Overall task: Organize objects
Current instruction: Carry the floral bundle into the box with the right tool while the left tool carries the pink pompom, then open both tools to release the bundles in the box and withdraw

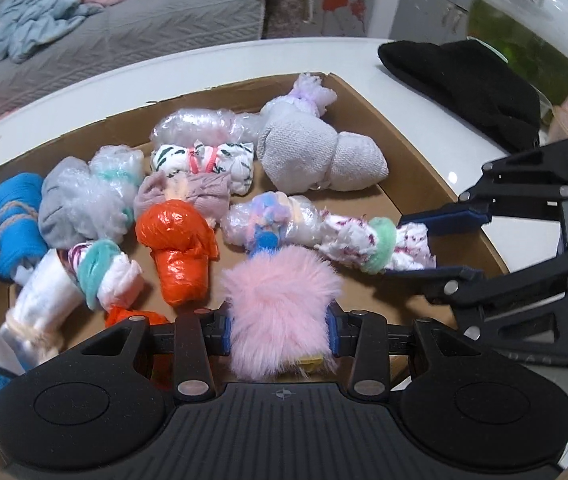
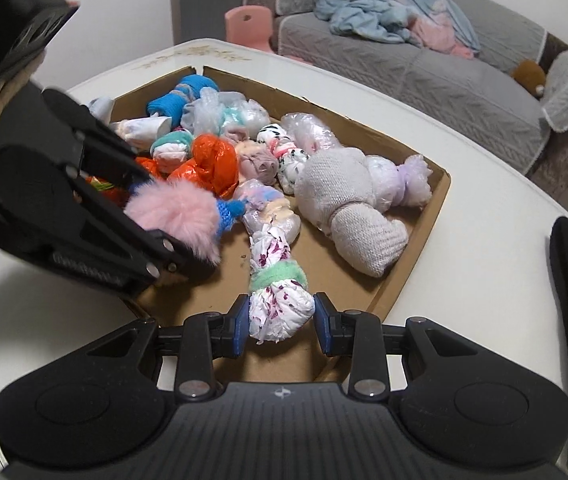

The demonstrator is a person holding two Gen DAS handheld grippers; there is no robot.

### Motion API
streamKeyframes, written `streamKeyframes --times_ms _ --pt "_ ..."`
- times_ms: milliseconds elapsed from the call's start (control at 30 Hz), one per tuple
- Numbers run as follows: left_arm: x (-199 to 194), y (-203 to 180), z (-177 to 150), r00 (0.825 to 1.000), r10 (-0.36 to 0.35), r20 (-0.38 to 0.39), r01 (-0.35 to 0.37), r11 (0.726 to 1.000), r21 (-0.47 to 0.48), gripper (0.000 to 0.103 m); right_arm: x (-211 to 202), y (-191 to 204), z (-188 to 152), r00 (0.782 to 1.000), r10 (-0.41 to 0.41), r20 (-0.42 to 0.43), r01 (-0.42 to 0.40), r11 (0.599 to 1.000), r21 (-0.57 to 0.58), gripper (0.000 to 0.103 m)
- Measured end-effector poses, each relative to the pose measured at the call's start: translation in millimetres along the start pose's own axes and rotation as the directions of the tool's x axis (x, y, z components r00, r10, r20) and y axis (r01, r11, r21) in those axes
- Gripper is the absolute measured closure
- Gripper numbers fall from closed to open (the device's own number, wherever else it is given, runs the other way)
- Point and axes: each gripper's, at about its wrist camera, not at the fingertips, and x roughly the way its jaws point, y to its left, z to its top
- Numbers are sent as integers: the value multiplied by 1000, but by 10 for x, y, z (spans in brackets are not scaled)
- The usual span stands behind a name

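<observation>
A shallow cardboard tray (image 1: 423, 168) on a white table holds several wrapped bundles. My left gripper (image 1: 280, 330) is shut on a fluffy pink bundle (image 1: 280, 304) at the tray's near edge; it also shows in the right wrist view (image 2: 176, 212). My right gripper (image 2: 282, 318) has its pads on both sides of the end of a white floral bundle with a green band (image 2: 280, 300), lying in the tray; from the left wrist view this bundle (image 1: 363, 240) sits between the right gripper's fingers (image 1: 439, 216). An orange bundle (image 1: 176, 248) and a grey sock bundle (image 1: 315, 152) lie nearby.
A black cloth (image 1: 463, 88) and a clear container with green contents (image 1: 531, 32) sit on the table right of the tray. A grey sofa with a blue blanket (image 2: 383, 4) stands beyond the table. A blue sock bundle (image 1: 16, 224) lies at the tray's left.
</observation>
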Motion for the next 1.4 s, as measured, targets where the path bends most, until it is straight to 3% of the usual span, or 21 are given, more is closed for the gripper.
streamKeyframes --times_ms 233,333,467,600,867,967,1100,1167,1267,1400 --pt "-18 -69 -24 1000 30 -5 -30 999 -32 56 38 48 48 999 -34 -36 34 999 9 72" --pt "-25 -51 -28 999 50 -14 -51 997 -52 47 43 51 67 998 -50 -47 51 999 17 71" --pt "-62 -17 -45 995 96 -20 -98 991 -86 27 5 16 72 998 -45 -50 47 998 44 67" --pt "-95 62 -69 994 100 -32 -103 984 -145 18 -37 8 96 997 -63 -41 65 996 57 59" --pt "-182 67 -166 994 103 -34 -108 975 -195 17 -105 60 99 998 -63 -25 65 995 73 46" --pt "-259 77 -203 995 97 -25 -100 973 -210 16 -175 59 88 999 -54 -2 54 992 112 37" --pt "-417 57 -266 995 104 8 -100 972 -213 7 -291 83 54 996 -79 29 74 984 161 9" --pt "-546 21 -305 989 144 44 -131 969 -210 2 -357 91 24 996 -82 47 72 980 186 2" --pt "-760 -45 -375 972 200 121 -174 965 -195 1 -447 142 -3 994 -89 69 73 977 201 1" --pt "-967 -68 -448 935 307 178 -273 943 -192 1 -561 218 -15 990 -88 107 64 975 212 1"
